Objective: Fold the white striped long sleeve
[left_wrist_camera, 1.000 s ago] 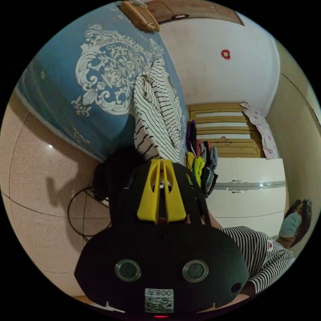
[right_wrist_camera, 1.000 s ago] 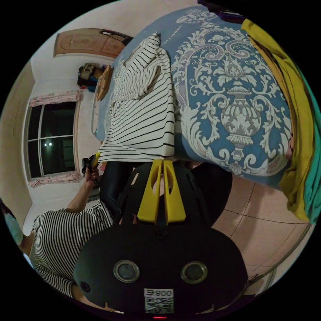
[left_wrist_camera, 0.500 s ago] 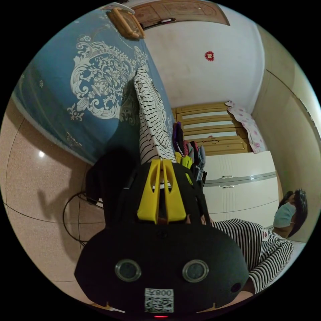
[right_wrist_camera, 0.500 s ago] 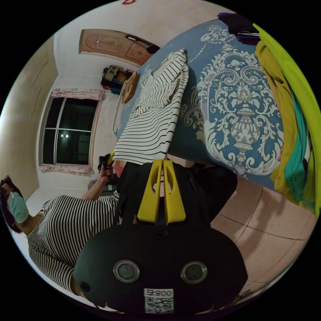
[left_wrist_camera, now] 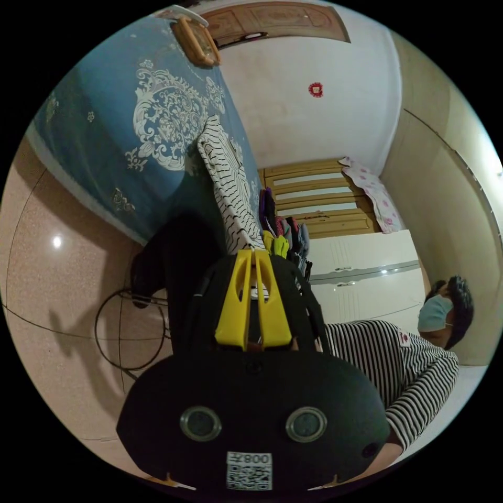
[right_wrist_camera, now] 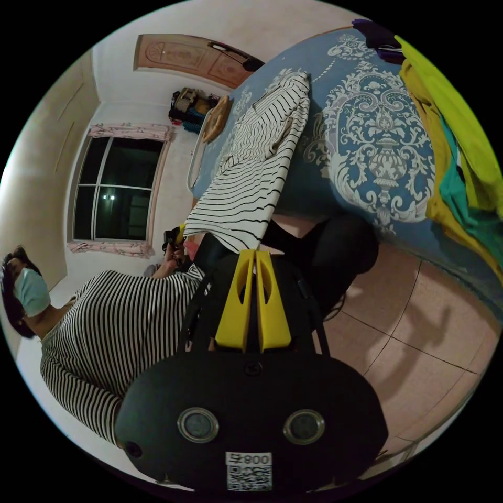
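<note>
While the shirt (right_wrist_camera: 251,173) hangs off the bed (right_wrist_camera: 377,152) edge, both grippers, left (left_wrist_camera: 253,252) and right (right_wrist_camera: 254,252), have jaws clenched on its hem.

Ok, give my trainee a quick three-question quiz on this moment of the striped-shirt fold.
1. True or false: the white striped long sleeve lies on a blue patterned bedspread.
2. Which garments are heaped at the bedspread's far side from the shirt in the right gripper view: A) yellow and teal clothes, B) a red towel, C) black jeans?
3. In what state are the right gripper and the left gripper?

Key
1. True.
2. A.
3. Both have their jaws closed at the shirt's near hem, apparently pinching it.
</note>
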{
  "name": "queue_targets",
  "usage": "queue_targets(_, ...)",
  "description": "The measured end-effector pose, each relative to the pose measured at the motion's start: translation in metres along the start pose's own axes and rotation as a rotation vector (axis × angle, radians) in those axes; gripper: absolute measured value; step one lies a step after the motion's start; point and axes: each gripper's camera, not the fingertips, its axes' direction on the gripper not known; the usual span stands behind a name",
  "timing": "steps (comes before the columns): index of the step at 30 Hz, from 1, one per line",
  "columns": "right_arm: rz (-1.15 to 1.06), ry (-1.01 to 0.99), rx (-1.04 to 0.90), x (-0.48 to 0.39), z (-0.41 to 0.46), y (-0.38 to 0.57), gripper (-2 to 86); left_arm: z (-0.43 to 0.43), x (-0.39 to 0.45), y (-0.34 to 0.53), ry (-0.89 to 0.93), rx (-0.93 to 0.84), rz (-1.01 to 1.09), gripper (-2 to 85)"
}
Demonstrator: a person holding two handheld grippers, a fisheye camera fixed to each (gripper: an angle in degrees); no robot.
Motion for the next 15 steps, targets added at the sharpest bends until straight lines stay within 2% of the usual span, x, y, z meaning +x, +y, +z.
queue_targets(9,0.031,-0.045,-0.011,-0.003,-0.018,0.023,0.1,-0.022,0.015,0.021,0.043,0.0,-0.011,0.7)
queue_targets(15,0.106,-0.11,0.028,0.021,-0.019,0.002,0.1,-0.013,0.011,0.004,0.069,0.015,-0.073,0.8)
